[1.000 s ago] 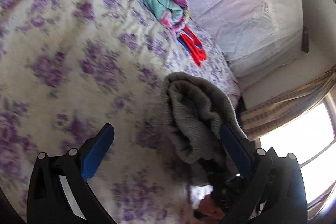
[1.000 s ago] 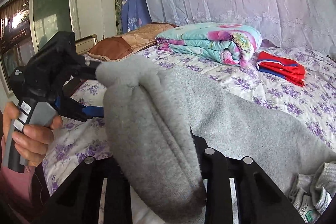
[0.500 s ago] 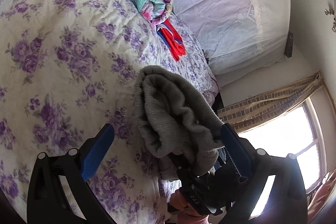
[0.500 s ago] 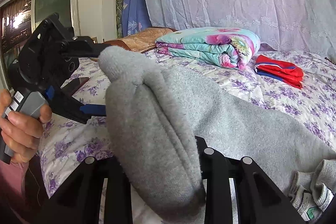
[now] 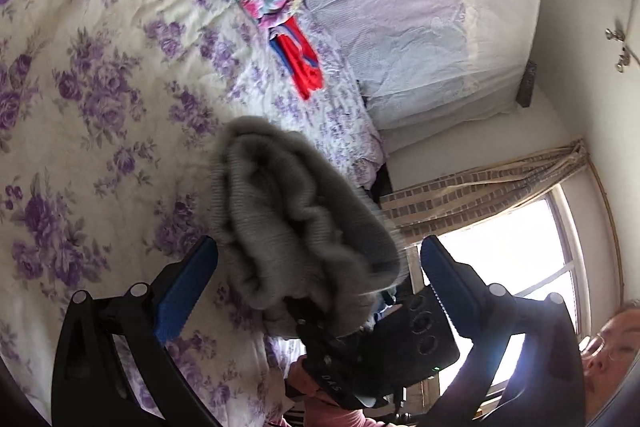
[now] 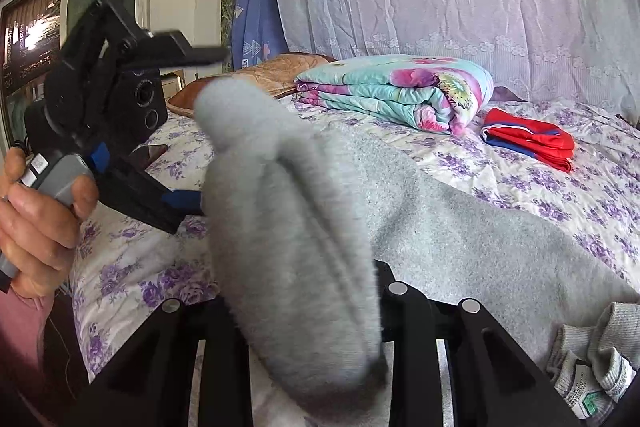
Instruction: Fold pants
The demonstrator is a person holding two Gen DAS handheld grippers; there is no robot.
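Right fingers (image 6: 376, 311) pinch bunched grey pants (image 6: 288, 227), fold pointing up-left.

Bunched grey pants (image 5: 296, 223) between wide-spread blue pads (image 5: 188, 283) of left claw (image 5: 316, 287).

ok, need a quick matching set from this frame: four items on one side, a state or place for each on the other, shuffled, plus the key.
Items:
1. grey pants
2. left gripper
3. red and blue garment
4. floral quilt

States or places:
A. folded flat on the bedsheet, right of the quilt
B. jaws wide apart, nothing clamped
C. folded thick, near the lace curtain
D. bunched end lifted in the right gripper, the rest lying on the bed

Pairs: 1-D, 2-B, 3-A, 4-C
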